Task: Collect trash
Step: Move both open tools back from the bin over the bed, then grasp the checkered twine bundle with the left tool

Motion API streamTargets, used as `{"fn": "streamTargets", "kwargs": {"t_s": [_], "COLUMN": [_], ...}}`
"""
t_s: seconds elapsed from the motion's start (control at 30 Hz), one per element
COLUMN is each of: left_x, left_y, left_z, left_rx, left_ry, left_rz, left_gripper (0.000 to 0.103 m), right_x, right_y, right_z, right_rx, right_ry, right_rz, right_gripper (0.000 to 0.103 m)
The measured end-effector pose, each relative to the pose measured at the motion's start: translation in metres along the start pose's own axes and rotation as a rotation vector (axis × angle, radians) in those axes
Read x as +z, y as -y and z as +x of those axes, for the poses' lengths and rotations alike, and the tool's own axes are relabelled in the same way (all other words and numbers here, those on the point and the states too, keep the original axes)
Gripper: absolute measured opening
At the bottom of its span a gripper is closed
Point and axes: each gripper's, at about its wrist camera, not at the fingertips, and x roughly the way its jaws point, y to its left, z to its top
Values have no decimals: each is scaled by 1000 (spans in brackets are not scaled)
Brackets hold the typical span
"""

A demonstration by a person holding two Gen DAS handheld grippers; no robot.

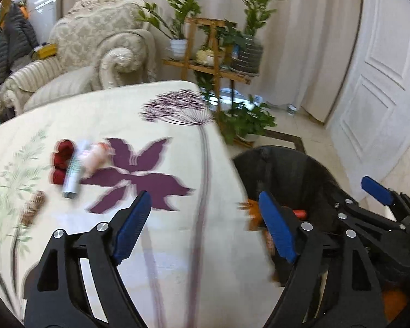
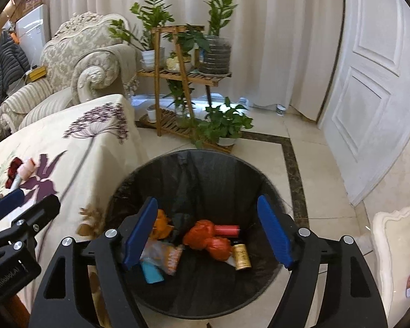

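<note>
The right tool (image 2: 205, 232), black-framed with blue pads, hangs over the round black-lined waste bin (image 2: 262, 188); its jaws stand wide with nothing between the pads. Collected trash lies on the bin floor: a crumpled orange plastic bag (image 2: 207, 239), a gold cylindrical container (image 2: 242, 257), a blue flat packet (image 2: 152, 272) and a red tube (image 2: 228, 230).

The left tool (image 1: 205, 227) hangs over the near edge of the surface (image 1: 101, 114), jaws likewise wide and empty. The surface carries a cream cloth printed with purple flowers and pale green fronds. The bin stands on the floor just beside the surface's right edge.

Uncollected items remain grouped on the surface, well apart from the bin: a dark red crumpled piece (image 1: 61, 161), a white-and-green cylindrical tube (image 1: 73, 175) and a pale pink wad (image 1: 98, 155), touching one another; the left view is blurred, so finer detail cannot be told. A brown dried sprig (image 1: 34, 207) lies nearer.

Beyond the surface stands a cream ornate armchair (image 2: 82, 63). To its right a wooden tiered plant stand (image 2: 177, 79) carries potted green plants before pale curtains (image 2: 273, 41). A white panelled door (image 2: 369, 82) closes the right side. The floor (image 2: 322, 164) is pale tile with a dark inlaid border.
</note>
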Motion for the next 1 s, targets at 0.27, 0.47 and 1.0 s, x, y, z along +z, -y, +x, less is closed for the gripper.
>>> {"fn": "streamTargets", "kwargs": {"t_s": [0.27,0.47,1.0], "left_x": [-7,-17,-18], "left_y": [-81,-140,-192], "left_z": [-16,-21,9], "left_rx": [149,262,182], "left_ry": [0,-22,-138], "left_rz": [-85,-144,-129], "left_gripper": [81,81,49], "right_x": [3,3,11], "right_y": [-53,-95,-175], "right_z": [-4,-1,8], "right_rx": [87,138,205], "right_ry": [0,-10,-39], "right_rz": [-62,-113,-222], "right_gripper": [75,75,75]}}
